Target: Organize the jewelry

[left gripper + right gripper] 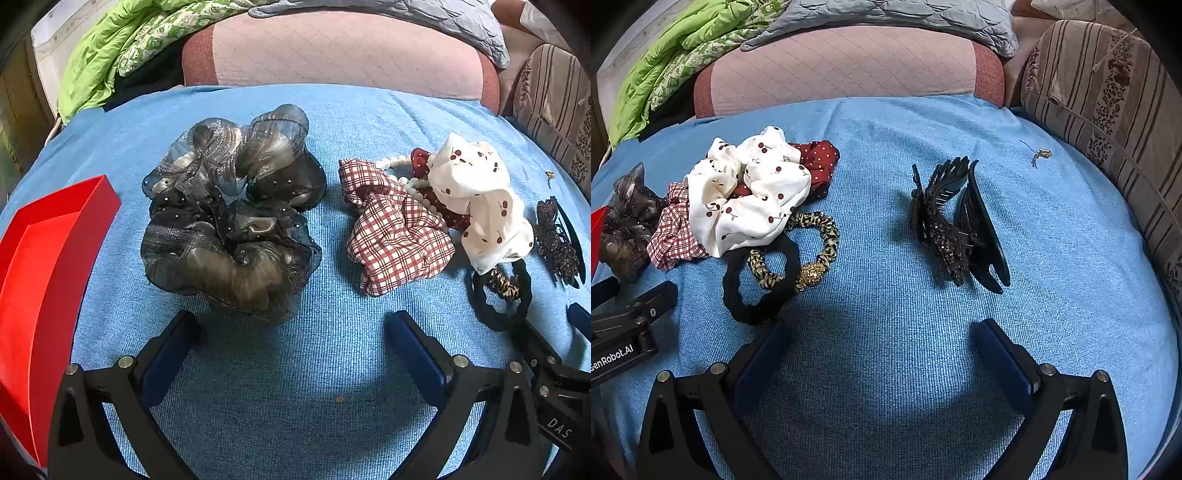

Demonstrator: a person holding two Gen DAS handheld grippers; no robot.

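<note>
Two grippers: both of yours hang spread wide over the blue cloth [258,369], nothing between the jaws.
Left wrist view, left gripper [291,334]: released, tilted down, its pads just short of the dark gauzy scrunchie [229,210].
Red tray [48,266]: at your left edge, beside that scrunchie but apart from it.
Checked scrunchie [391,236]: right of the dark one, touching a pearl string [402,177] and the cherry-print scrunchie [484,199].
Right wrist view, right gripper [882,343]: released, bare cloth under it.
Black hair tie [761,284]: just beyond your left pad, looped through a leopard-print tie [820,240].
Cherry-print scrunchie here: lying over a dark red dotted one [820,158].
Black hair claw [960,225]: ahead and slightly right, alone, well apart from the pile.
Small earring [1039,155]: far right, near the striped cushion [1108,103].
</note>
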